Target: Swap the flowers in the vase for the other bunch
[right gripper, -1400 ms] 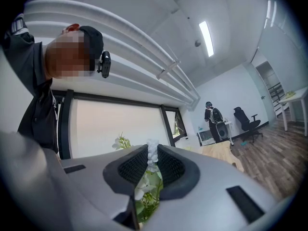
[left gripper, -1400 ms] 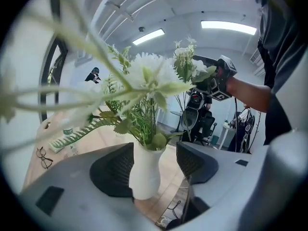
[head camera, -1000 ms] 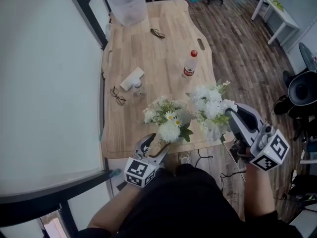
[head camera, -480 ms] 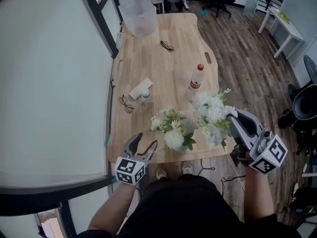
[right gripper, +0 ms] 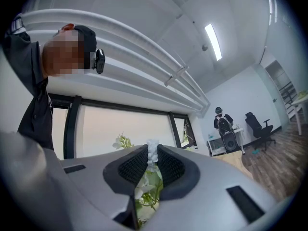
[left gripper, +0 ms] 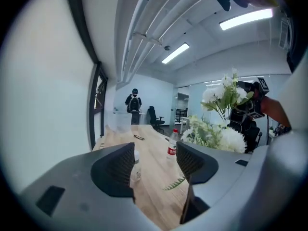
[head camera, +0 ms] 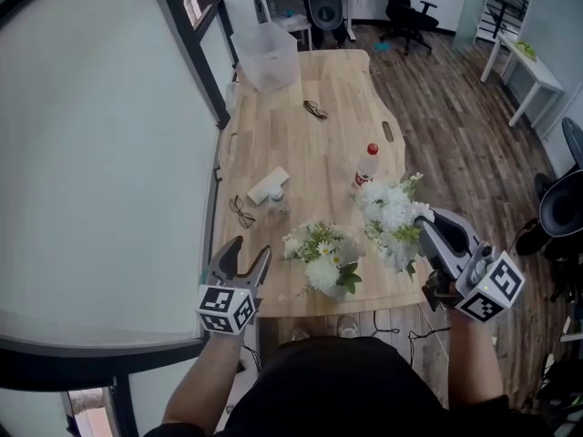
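1. Lower left of the head view: the left gripper [head camera: 246, 260] hovers by the table's [head camera: 301, 144] near left corner, with its jaws wide apart and nothing between them.
2. Lower right: the right gripper [head camera: 422, 233] is clamped narrowly on a white flower bunch [head camera: 392, 215], holding it by the table's near right corner.
3. Bottom centre: the other bunch [head camera: 321, 255] stands at the table's near edge, between the two grippers.

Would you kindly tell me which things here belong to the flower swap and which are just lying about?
Job: white flower bunch in the right claw; daisy bunch on the table; open left claw.
Lying about: water bottle; near glasses; far glasses; clear bin; white box.
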`<move>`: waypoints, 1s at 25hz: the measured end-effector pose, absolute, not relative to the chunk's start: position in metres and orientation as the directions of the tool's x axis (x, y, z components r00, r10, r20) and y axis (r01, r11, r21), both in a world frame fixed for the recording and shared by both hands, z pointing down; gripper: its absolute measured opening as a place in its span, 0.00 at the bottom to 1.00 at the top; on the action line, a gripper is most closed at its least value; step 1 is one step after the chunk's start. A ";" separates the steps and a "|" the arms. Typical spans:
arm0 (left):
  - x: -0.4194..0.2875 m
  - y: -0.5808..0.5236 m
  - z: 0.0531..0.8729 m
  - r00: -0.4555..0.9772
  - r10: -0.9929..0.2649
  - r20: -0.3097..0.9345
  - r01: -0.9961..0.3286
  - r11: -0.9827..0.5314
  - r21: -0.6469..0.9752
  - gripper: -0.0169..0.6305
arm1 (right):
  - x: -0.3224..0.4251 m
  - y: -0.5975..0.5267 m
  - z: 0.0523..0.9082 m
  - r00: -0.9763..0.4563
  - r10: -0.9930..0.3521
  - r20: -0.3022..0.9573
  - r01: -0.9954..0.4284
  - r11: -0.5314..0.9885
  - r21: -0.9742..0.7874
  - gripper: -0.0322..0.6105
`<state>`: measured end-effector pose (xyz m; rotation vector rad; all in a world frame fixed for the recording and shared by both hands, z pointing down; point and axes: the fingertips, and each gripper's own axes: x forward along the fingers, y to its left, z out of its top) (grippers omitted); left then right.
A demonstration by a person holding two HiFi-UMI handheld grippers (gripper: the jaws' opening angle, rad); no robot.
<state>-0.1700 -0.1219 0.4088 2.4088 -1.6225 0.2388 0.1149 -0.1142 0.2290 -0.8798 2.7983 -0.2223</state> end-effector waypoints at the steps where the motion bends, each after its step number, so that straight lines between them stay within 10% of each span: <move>1: -0.171 -0.124 0.399 0.372 -0.896 0.241 -0.928 -0.360 0.093 0.42 | 0.115 -0.114 0.229 -0.803 -0.578 -0.146 -0.548 0.812 -0.201 0.17; 19: -0.152 -0.122 0.283 0.398 -0.916 0.042 -0.917 -0.399 -0.014 0.41 | 0.121 -0.117 0.233 -0.788 -0.594 -0.165 -0.577 0.804 -0.141 0.17; 25: -0.153 -0.115 0.272 0.392 -0.920 0.003 -0.920 -0.392 -0.013 0.08 | 0.121 -0.117 0.236 -0.788 -0.595 -0.159 -0.576 0.803 -0.152 0.17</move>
